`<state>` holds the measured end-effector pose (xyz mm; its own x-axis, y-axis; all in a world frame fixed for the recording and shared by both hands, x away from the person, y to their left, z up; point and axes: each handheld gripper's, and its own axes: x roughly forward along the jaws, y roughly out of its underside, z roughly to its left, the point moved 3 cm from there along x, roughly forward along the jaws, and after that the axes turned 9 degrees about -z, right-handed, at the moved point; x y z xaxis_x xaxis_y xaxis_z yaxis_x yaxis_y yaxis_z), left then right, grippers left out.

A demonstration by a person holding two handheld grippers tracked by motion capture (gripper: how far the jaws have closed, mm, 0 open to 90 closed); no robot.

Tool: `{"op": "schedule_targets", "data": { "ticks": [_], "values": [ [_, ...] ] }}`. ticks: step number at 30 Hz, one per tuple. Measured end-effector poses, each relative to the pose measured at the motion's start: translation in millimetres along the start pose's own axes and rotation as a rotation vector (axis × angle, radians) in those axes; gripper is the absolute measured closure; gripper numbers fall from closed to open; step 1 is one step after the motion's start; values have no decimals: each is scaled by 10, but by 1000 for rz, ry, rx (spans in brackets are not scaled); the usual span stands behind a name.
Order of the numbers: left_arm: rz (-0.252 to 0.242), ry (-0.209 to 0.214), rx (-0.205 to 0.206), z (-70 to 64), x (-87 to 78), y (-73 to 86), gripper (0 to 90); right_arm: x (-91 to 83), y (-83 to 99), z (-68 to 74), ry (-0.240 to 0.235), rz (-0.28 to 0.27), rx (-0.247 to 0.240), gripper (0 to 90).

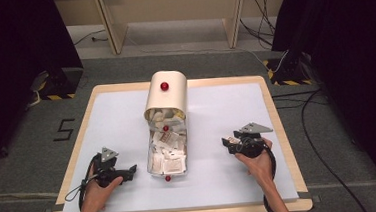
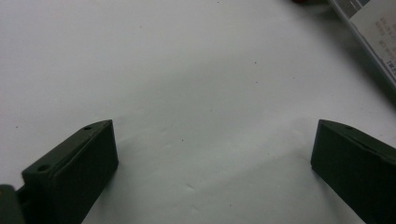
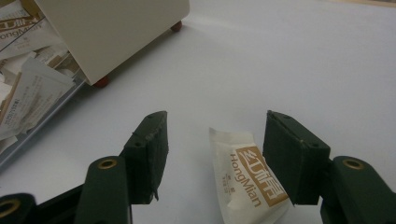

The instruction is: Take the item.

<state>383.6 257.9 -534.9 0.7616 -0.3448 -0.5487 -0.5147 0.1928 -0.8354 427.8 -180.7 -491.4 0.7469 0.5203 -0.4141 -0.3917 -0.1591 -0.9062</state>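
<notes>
A cream box (image 1: 165,95) with a red knob (image 1: 164,86) stands mid-table. A clear tray (image 1: 150,161) full of white paper sachets (image 1: 168,155) is pulled out of it toward me. My right gripper (image 1: 227,142) rests on the mat to the tray's right. In the right gripper view it (image 3: 212,128) is open, and one white sachet (image 3: 247,182) printed "HongMan" lies flat between the jaws, close to the right one. My left gripper (image 1: 130,173) sits left of the tray's near end. Its jaws are spread wide over bare mat (image 2: 212,140), with nothing between them.
A pale mat (image 1: 216,114) covers the wooden table (image 1: 77,139). The tray's corner (image 2: 373,37) shows at the top right of the left gripper view. The box wall (image 3: 112,32) and a red foot (image 3: 102,82) stand ahead-left of the right gripper. Cables lie on the floor at right.
</notes>
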Motion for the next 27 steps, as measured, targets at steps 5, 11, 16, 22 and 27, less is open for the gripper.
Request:
{"op": "schedule_targets", "data": {
  "ticks": [5,11,16,22,27],
  "values": [
    [2,2,0,1,-1,0,1,-5,-19,38,-9,1,-2,389],
    [0,1,-1,1,-1,0,0,-15,-17,76,-20,5,0,378],
    [0,2,-2,3,-2,0,0,-45,-9,111,-25,7,1,369],
    [-1,2,-2,3,-2,0,0,-71,20,158,-31,14,-12,363],
    [0,2,-2,2,-2,0,1,-122,50,176,-34,13,-12,357]
  ]
}}
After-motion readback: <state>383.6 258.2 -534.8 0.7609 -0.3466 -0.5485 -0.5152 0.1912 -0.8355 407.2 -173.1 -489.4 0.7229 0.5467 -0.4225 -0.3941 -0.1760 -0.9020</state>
